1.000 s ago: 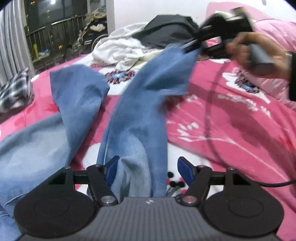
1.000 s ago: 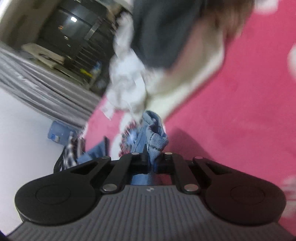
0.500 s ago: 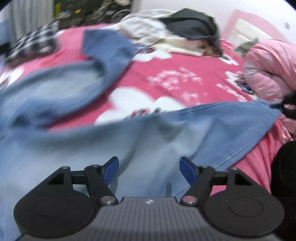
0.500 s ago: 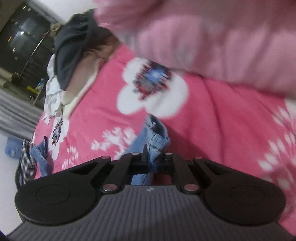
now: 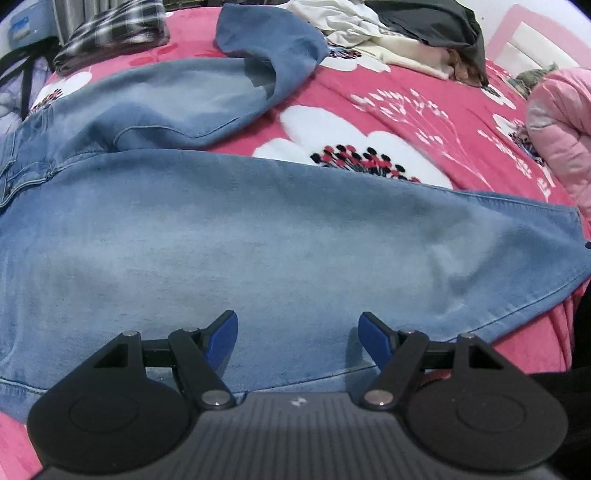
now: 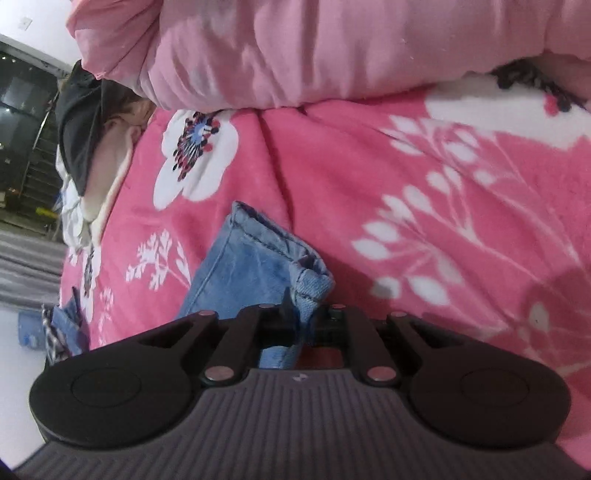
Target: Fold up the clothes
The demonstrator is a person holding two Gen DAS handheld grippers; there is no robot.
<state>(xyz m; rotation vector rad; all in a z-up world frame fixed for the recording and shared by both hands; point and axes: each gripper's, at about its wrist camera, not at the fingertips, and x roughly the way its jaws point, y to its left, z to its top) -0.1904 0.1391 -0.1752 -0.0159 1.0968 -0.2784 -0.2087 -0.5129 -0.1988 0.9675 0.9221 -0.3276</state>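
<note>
Jeans [image 5: 280, 243] lie spread across the pink flowered blanket [image 5: 424, 122] on the bed, and we see them best from the left wrist view: the near leg stretches flat from left to right, its hem [image 5: 576, 236] reaching the right edge of that view, while the far leg [image 5: 184, 107] runs behind it and doubles back on itself, a darker blue fold [image 5: 269, 48] on top. Our left hand-held gripper [image 5: 297, 338] hovers over the near leg with its blue pads [image 5: 221, 336] spread wide and nothing between them, so it is released.

In the right wrist view, our right hand-held gripper [image 6: 306, 314] sits at the hem of a leg [image 6: 258, 258]. Its jaws are opening, with the bunched denim edge between them; a gap shows on the right side of the cloth, so the grip is loosened rather than clenched. The hem rests on the blanket just in front of the fingers.

Beyond the jeans, a pile of white and dark clothes [image 5: 399, 26] sits at the far side of the bed, a plaid garment [image 5: 110, 33] lies at the far left corner, and a pink padded jacket [image 6: 314, 51] lies beside the right gripper's end.
</note>
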